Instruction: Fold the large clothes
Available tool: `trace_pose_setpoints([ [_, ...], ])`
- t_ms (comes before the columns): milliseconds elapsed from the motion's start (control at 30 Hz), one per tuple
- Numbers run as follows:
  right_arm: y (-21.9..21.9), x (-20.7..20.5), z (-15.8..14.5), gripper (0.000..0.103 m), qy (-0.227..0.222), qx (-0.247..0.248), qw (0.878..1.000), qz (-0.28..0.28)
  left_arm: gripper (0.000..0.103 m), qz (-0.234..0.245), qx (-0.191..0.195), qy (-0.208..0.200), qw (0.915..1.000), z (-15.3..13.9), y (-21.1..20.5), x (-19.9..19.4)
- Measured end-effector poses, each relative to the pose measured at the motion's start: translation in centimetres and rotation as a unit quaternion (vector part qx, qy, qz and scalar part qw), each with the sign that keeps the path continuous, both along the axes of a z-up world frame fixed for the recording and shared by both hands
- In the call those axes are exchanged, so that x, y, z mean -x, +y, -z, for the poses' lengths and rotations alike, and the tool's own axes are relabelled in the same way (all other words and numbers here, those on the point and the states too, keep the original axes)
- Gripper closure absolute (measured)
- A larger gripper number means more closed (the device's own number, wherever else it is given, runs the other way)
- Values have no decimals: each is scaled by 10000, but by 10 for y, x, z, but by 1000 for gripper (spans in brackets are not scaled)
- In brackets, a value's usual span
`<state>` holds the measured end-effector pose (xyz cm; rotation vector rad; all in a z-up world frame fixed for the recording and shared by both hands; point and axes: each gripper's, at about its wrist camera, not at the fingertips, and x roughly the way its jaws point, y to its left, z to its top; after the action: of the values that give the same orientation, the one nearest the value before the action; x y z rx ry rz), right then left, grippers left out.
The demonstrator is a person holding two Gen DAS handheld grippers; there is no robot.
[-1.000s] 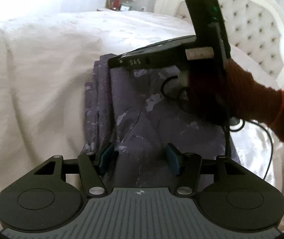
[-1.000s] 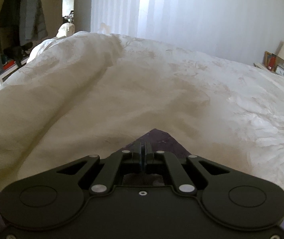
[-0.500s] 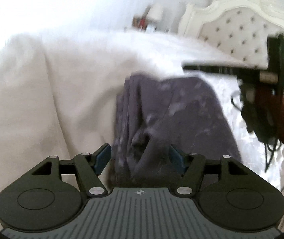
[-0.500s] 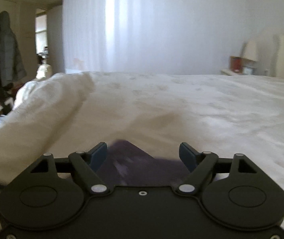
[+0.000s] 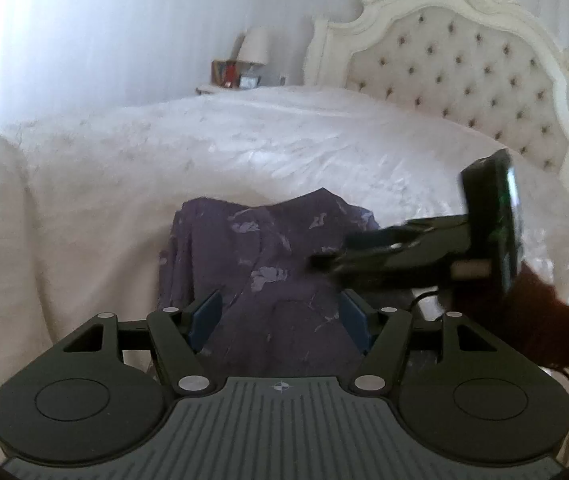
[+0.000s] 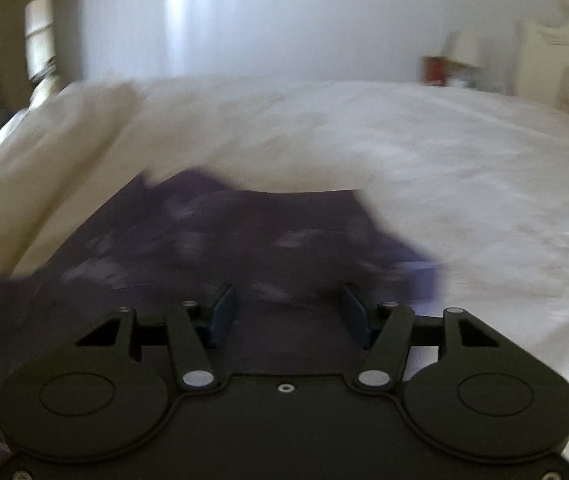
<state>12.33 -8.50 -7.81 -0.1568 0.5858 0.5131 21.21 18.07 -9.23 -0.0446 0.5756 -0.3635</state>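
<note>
A dark purple garment (image 5: 260, 256) with pale flecks lies folded on the white bed (image 5: 124, 168). It also shows, blurred, in the right wrist view (image 6: 244, 232). My left gripper (image 5: 280, 316) is open and empty, its blue pads (image 5: 204, 312) just above the near end of the garment. My right gripper (image 6: 288, 316) is open and empty over the garment. In the left wrist view the right gripper (image 5: 336, 260) reaches in from the right, low over the cloth, held by a hand in a red sleeve (image 5: 556, 328).
A tufted cream headboard (image 5: 464, 64) stands at the far right. A nightstand with a lamp (image 5: 254, 46) is at the back. A rumpled white duvet (image 6: 64, 128) is heaped on the left. A black cable (image 5: 424, 300) trails from the right gripper.
The right gripper opened and let go of the garment's corner, then dropped low over the cloth. The left gripper stayed open and tilted up, so the garment looks farther away.
</note>
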Motion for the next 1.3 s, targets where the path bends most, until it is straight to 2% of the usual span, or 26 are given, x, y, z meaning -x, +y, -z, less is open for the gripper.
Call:
trace_pose_setpoints([
  [67,20,2,3,39,23,-79,9993,-352,39,-97,-3,104,9999,2,4,-3],
  [133,30,-1,1,39,38,-12,9989,-475,39,-204,59,221,9995,4,11,-7],
  [233,18,-5,-4,39,155,-274,9981,-539,36,-293,200,367,9987,4,20,-14],
  [267,11,0,-5,36,157,-403,9975,-555,34,-297,251,390,9985,2,23,-15],
  [300,4,6,-8,25,135,-537,9971,-524,31,-296,300,406,9983,2,26,-16],
  [367,-14,15,-15,10,59,-793,9961,-383,26,-345,360,434,9978,1,31,-21],
  [500,-51,23,-21,0,117,-1277,9916,145,21,-431,524,672,9954,6,43,-33],
  [600,-83,20,-11,1,591,-1848,9785,703,21,-448,851,1070,9896,17,52,-43],
  [700,-107,15,10,1,1175,-2448,9570,1018,19,-434,1145,1624,9791,35,60,-53],
  [867,-112,8,43,0,1933,-3183,9239,882,17,-336,1215,1807,9754,46,67,-54],
  [967,-99,4,54,0,2092,-3427,9137,636,13,-261,1222,1933,9731,51,68,-57],
  [1100,-86,-7,61,0,2210,-3736,9000,397,0,-181,1385,2318,9627,70,71,-73],
  [1167,-80,-10,63,0,2224,-3792,8973,395,0,-97,1726,2508,9525,82,77,-81],
  [1300,-77,-12,63,1,2253,-3883,8926,407,1,208,1912,2556,9474,83,81,-85],
])
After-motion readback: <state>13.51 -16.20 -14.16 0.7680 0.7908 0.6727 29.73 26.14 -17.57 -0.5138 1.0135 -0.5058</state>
